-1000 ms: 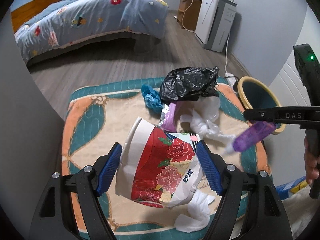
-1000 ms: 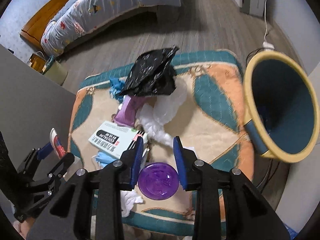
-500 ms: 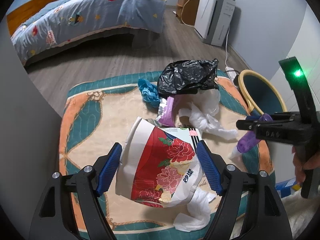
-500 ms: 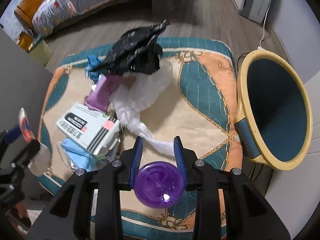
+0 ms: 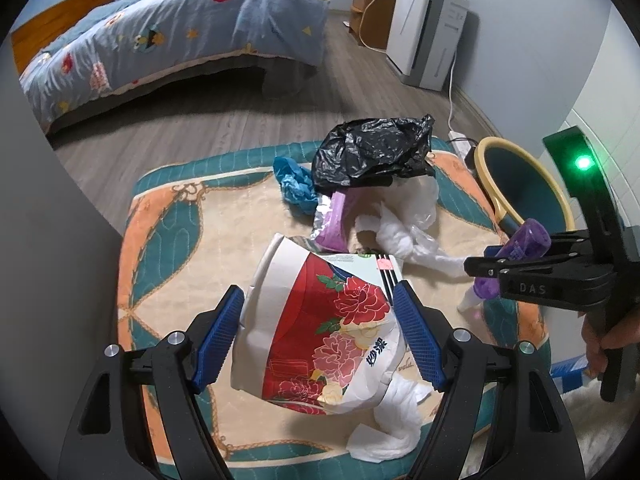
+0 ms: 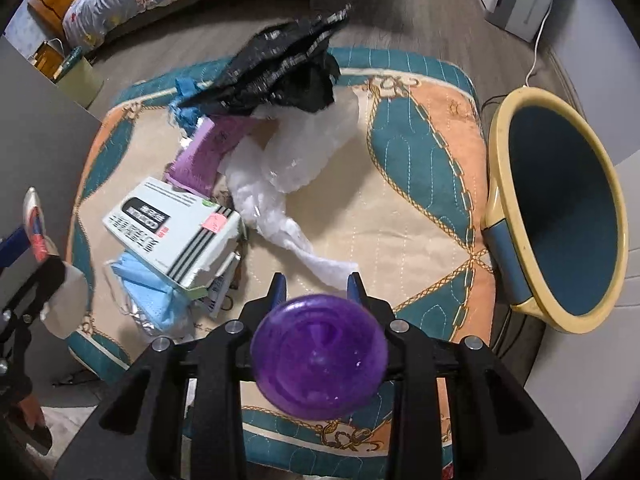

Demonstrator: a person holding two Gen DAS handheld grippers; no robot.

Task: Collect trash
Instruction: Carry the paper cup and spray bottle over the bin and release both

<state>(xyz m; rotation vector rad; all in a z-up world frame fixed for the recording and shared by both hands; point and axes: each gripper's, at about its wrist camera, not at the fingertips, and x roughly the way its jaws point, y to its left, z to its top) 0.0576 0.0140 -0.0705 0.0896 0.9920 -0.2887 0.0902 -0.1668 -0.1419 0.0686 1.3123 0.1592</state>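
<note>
My left gripper is shut on a red-and-white floral paper bag and holds it above the rug. In the right wrist view my right gripper is shut on a purple bottle, seen bottom-on. From the left wrist view that bottle hangs at the right with its white cap pointing down at the rug, near a yellow-rimmed teal bin. The bin lies tilted at the rug's right edge, its mouth towards me.
On the rug lie a black plastic bag, a purple pouch, clear and white plastic, a white printed box and blue masks. Beyond are a bed, a white appliance and a cable.
The right gripper has come down with the purple bottle and tipped it steeper, cap towards the rug. The left gripper and its floral bag have stayed where they were.
</note>
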